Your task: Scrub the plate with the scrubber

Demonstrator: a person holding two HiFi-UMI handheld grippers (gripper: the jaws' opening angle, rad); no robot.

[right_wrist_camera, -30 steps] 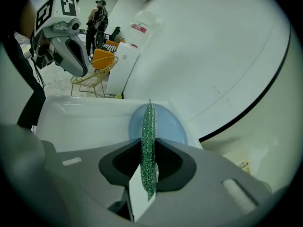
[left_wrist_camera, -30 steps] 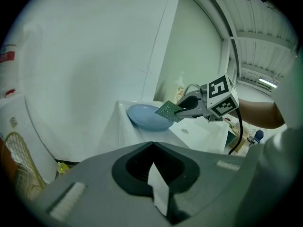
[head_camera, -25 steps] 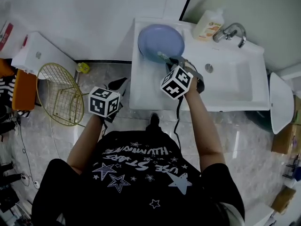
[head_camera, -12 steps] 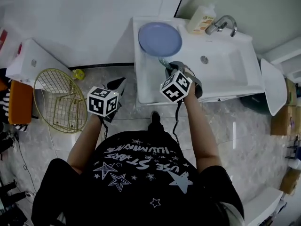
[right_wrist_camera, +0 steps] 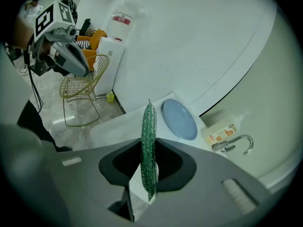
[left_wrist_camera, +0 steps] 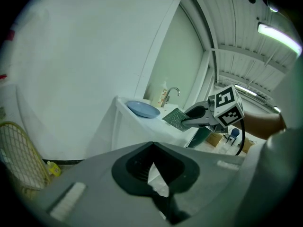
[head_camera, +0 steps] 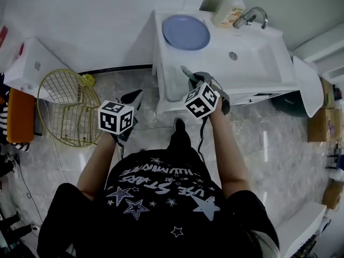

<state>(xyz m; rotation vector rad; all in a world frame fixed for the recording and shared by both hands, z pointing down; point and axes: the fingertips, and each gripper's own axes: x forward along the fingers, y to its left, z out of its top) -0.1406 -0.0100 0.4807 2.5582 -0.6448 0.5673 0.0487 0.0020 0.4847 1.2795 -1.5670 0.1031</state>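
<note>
- The thin green mesh scrubber pad (right_wrist_camera: pixel 149 136) is gripped edge-on between the closed jaws of the right gripper (right_wrist_camera: pixel 148 168), with much of its length left standing out beyond the tips
- The pad is judged light, soft and floppy, so its free end is expected to bend when pressed; the hold low on the pad is judged sound
- The round pale-blue plate (head_camera: pixel 186 32) is seen lying flat on the left end of the white washstand (head_camera: pixel 215 43), beside the basin, well apart from the pad and untouched
- The plate is judged stiff, smooth and breakable, and likely to slide on the glossy top when rubbed; its near rim is judged the place for a steadying hold
- The jaws of the left gripper (left_wrist_camera: pixel 154 174) are brought together with nothing between them, and it is held low over the floor, left of the washstand
- The left edge of the washstand is close beside the plate, so strokes towards it risk a drop
- The chrome tap (head_camera: pixel 252 16) and soap bottle (head_camera: pixel 228 12) are set to the right of the plate; the room above it is open
- A yellow wire chair (head_camera: pixel 64 109) is seen on the floor, well apart
</note>
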